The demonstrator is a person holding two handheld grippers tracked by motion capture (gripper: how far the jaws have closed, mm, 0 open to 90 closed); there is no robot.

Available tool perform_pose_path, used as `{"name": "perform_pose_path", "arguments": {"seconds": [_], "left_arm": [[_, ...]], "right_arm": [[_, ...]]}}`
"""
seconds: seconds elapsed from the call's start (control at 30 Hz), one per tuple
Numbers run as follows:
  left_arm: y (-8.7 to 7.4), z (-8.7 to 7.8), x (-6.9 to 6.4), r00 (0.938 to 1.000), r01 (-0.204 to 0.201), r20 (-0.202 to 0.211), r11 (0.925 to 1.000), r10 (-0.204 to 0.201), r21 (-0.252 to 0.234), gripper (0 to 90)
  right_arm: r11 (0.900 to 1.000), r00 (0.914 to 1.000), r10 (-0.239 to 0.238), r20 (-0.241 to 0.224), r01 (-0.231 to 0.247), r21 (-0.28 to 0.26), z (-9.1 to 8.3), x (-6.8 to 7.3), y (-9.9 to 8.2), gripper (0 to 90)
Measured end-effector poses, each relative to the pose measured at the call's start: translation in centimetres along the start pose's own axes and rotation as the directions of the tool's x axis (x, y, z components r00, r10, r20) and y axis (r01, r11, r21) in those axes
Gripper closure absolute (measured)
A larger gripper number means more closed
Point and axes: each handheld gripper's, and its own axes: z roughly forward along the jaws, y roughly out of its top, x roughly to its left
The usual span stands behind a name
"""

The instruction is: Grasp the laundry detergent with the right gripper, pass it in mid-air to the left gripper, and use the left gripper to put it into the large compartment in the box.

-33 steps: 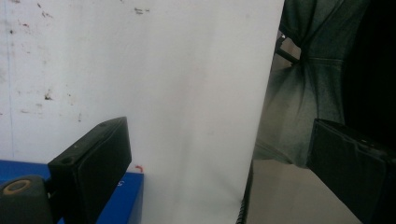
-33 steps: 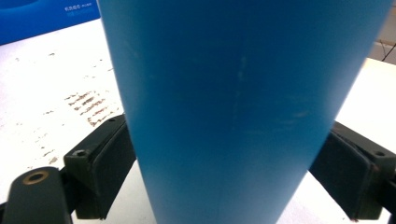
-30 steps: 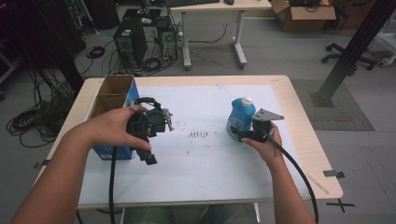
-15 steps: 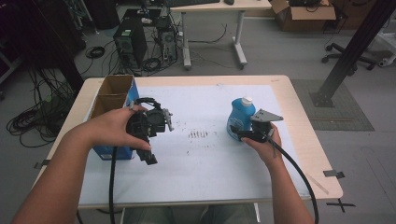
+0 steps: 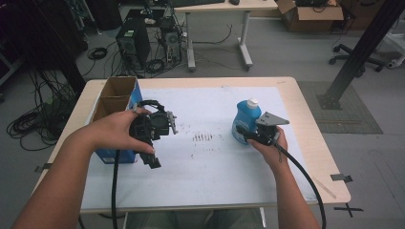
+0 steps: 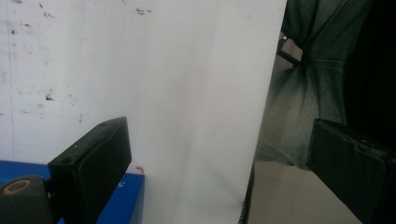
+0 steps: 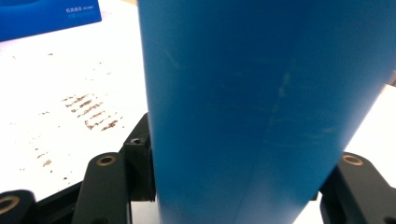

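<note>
Mostly blue bottle (image 7: 261, 112) body, cap cut off, jaws half hidden

Open blue cardboard box (image 5: 116, 101) at table's (image 5: 305, 114) left edge; brown stains (image 5: 203, 137) mid-sheet; computer towers (image 5: 134, 44) beyond.

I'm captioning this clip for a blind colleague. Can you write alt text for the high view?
The right gripper clamps a blue bottle standing on a white-topped table. The left gripper hangs open beside an open cardboard box.
</note>
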Motion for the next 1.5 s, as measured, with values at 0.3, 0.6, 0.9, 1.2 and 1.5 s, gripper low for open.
{"name": "perform_pose_path", "arguments": {"seconds": [0.3, 0.6, 0.9, 1.2, 1.5], "left_arm": [[0.1, 0.0, -0.1, 1.0, -0.002, 0.003, 1.0, 0.002, 0.0, 6.8], [0.6, -0.3, -0.1, 1.0, -0.001, 0.0, 0.9999, 0.001, 0.015, 6.7], [1.2, -0.7, 0.2, 1.0, 0.004, 0.001, 0.9996, -0.004, 0.029, 6.6], [1.5, -1.6, 0.3, 1.0, 0.003, -0.008, 0.9995, -0.003, 0.031, 6.5], [1.9, -2.4, 0.5, 0.9998, -0.008, -0.016, 0.9996, 0.008, 0.026, 6.4]], "right_arm": [[1.0, 0.9999, -0.008, -0.006, 0.008, 0.004, -0.1, 0.0, 0.2, 43.7], [0.9988, 0.9986, -0.048, -0.023, 0.048, 0.008, -1.1, -0.1, 1.3, 43.6], [0.9954, 0.9925, -0.095, -0.076, 0.094, -0.019, -3.0, -0.5, 4.1, 43.7], [0.9953, 0.9865, -0.077, -0.145, 0.068, -0.069, -4.1, -0.5, 5.8, 43.8], [0.9917, 0.9695, -0.124, -0.211, 0.114, -0.06, -5.3, -0.6, 7.6, 43.9]]}}
